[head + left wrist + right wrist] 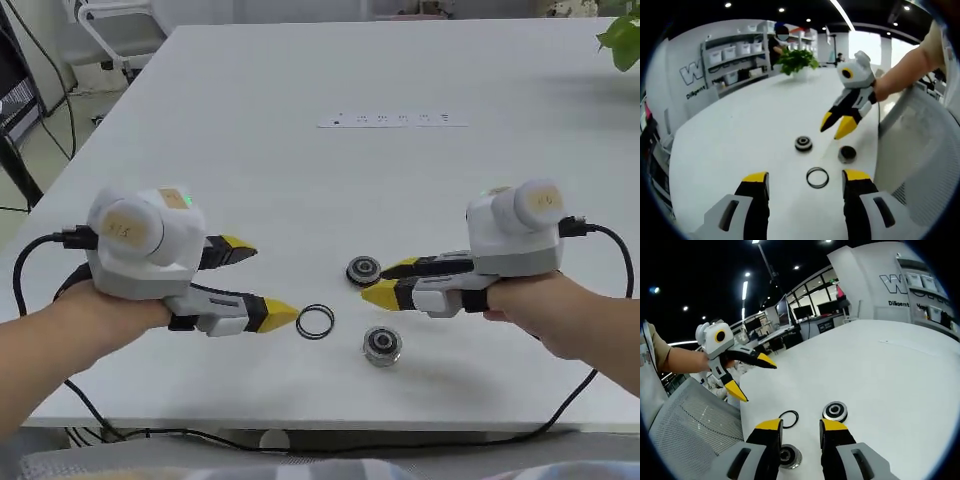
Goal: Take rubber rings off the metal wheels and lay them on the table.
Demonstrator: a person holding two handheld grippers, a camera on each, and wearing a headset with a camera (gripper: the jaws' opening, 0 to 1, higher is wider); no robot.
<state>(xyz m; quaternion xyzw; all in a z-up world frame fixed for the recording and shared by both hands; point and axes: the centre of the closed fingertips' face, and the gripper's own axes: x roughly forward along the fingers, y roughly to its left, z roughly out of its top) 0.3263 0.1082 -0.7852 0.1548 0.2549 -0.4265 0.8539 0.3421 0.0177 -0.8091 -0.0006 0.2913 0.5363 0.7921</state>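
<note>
- white bench (300, 150); all the bits sit near its front edge
- left hand-held gripper (262, 282) is spread wide, holding nothing; right hand-held gripper (387, 280) is only a bit apart, also empty
- metal wheel (363, 270) just beside the right tips; second metal wheel (382, 344) nearer the edge
- loose rubber ring (315, 321) lies flat on the bench between the grippers

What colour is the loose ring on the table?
The ring is black; the head view shows it best.
</note>
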